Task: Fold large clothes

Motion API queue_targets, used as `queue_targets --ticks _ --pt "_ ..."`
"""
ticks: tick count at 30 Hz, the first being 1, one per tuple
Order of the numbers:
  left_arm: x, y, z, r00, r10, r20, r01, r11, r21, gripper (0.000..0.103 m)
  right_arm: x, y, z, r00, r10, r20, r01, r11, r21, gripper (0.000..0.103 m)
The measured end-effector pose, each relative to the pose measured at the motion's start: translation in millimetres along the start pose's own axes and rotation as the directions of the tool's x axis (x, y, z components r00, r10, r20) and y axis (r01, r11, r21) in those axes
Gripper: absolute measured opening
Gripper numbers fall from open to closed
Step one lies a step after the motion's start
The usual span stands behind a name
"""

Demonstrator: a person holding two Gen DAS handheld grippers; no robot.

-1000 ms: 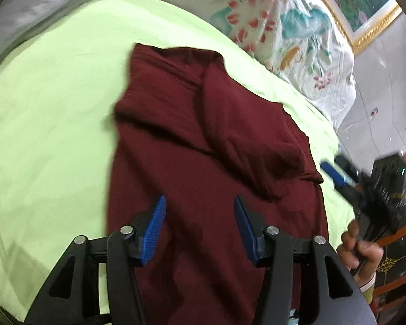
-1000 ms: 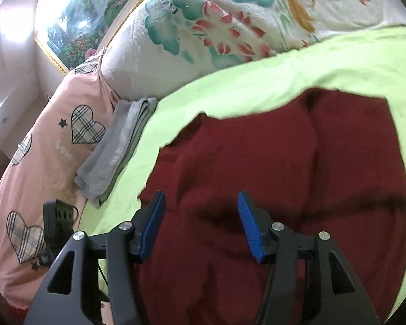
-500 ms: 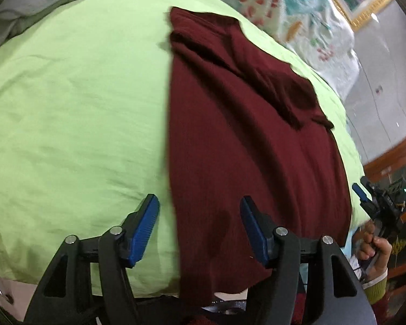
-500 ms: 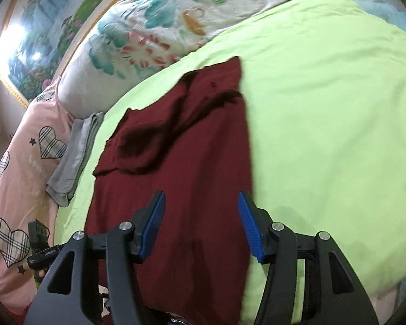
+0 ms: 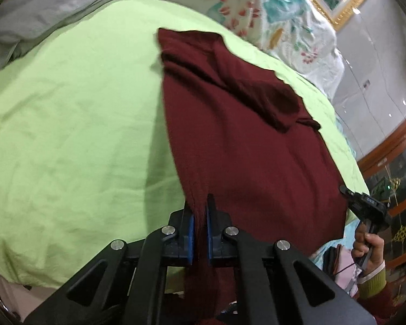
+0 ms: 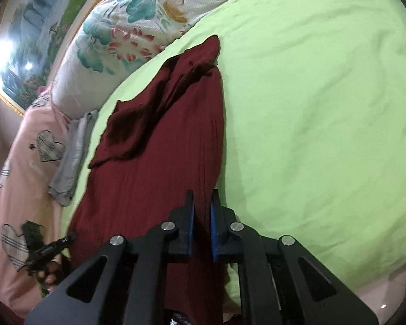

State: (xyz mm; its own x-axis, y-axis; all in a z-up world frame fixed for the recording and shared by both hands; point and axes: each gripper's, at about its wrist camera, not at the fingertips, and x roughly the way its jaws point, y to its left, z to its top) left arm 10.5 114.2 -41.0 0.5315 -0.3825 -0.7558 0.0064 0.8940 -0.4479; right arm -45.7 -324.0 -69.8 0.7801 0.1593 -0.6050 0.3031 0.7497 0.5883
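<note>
A dark red garment (image 5: 251, 146) lies lengthwise on the lime green bed sheet (image 5: 67, 124), with a sleeve folded across its far part. My left gripper (image 5: 199, 211) is shut on the garment's near left corner at the bed's front edge. In the right wrist view the same garment (image 6: 159, 168) runs away from me, and my right gripper (image 6: 201, 205) is shut on its near right corner. The other gripper shows at the edge of each view, at the right (image 5: 365, 205) and at the lower left (image 6: 48, 249).
A folded grey cloth (image 5: 40, 8) lies at the far left of the bed. A floral pillow (image 5: 270, 13) and a pink heart-print pillow (image 6: 27, 162) sit at the head. The sheet (image 6: 324, 108) spreads wide to the right of the garment.
Both grippers were open over the garment; now both are shut on its near edge, one at each corner. The garment looks pulled straighter toward me.
</note>
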Motion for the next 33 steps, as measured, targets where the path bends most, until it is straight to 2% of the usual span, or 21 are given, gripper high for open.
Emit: queue_targets --ticks 4,6,7,8,12,13,14,15,16,17,18,24,28,31,33 --pt "16.9 -0.5 -4.7 0.998 -0.048 -0.043 0.047 0.998 -0.037 0.007 -1.9 3.2 -5.3 0.999 0.046 -0.028 -0.046 0.999 -0.003 0.02" --pt "19.9 -0.1 -6.6 0.996 -0.069 -0.061 0.067 0.997 -0.036 0.013 -6.7 2.1 -10.0 0.996 0.082 -0.046 -0.083 0.997 -0.012 0.031" --pt "22.2 1.8 -8.1 0.994 -0.076 -0.077 0.074 0.997 -0.036 0.021 -8.4 1.5 -13.2 0.993 0.103 -0.053 -0.105 0.994 -0.017 0.035" --pt "27.5 -0.1 -9.6 0.993 -0.083 -0.088 0.08 0.996 -0.036 0.023 -8.6 1.4 -16.2 0.991 0.119 -0.06 -0.12 0.993 -0.02 0.036" --pt "35.7 -10.0 -12.2 0.989 -0.102 -0.107 0.102 0.995 -0.006 0.02 -4.6 0.0 -29.9 0.971 0.213 -0.106 -0.216 0.976 -0.012 0.037" --pt "37.1 -14.5 -12.7 0.988 -0.107 -0.113 0.109 0.994 0.016 0.018 -2.3 0.9 -32.3 0.966 0.232 -0.118 -0.235 0.972 -0.011 0.037" --pt "36.9 -17.5 -14.4 0.987 -0.107 -0.118 0.112 0.993 0.031 0.009 2.4 3.6 -35.1 0.957 0.254 -0.142 -0.259 0.966 -0.015 0.037" --pt "38.3 -22.4 -15.8 0.986 -0.106 -0.128 0.114 0.992 0.055 0.008 6.0 7.8 -37.9 0.951 0.264 -0.16 -0.271 0.962 -0.028 0.036" --pt "38.9 -27.5 -17.0 0.988 -0.096 -0.123 0.106 0.992 0.073 0.008 8.4 13.0 -40.7 0.949 0.267 -0.168 -0.278 0.959 -0.048 0.024" --pt "36.4 -32.2 -17.1 0.991 -0.084 -0.108 0.094 0.991 0.097 0.008 9.9 16.2 -42.5 0.946 0.273 -0.177 -0.287 0.956 -0.06 0.014" --pt "34.0 -34.5 -16.3 0.991 -0.089 -0.099 0.099 0.99 0.104 0.007 11.2 18.3 -42.0 0.943 0.279 -0.181 -0.294 0.954 -0.06 0.008" --pt "3.3 -35.6 14.3 0.987 -0.159 0.027 0.157 0.985 0.066 0.007 -1.4 29.8 -13.6 0.924 0.377 -0.069 -0.38 0.925 -0.033 0.007" --pt "-12.5 -47.8 56.2 0.975 -0.171 0.144 0.163 0.984 0.064 0.007 -5.4 49.2 25.8 0.907 0.422 0.005 -0.42 0.905 -0.064 0.007" --pt "-18.9 -58.9 96.8 0.958 -0.167 0.233 0.153 0.985 0.079 0.007 -0.9 59.8 58.5 0.905 0.424 0.045 -0.419 0.904 -0.086 0.006" --pt "-16.8 -63.7 123.6 0.953 -0.155 0.262 0.137 0.987 0.083 0.007 6.2 67.8 83.7 0.906 0.417 0.067 -0.409 0.907 -0.102 0.006"
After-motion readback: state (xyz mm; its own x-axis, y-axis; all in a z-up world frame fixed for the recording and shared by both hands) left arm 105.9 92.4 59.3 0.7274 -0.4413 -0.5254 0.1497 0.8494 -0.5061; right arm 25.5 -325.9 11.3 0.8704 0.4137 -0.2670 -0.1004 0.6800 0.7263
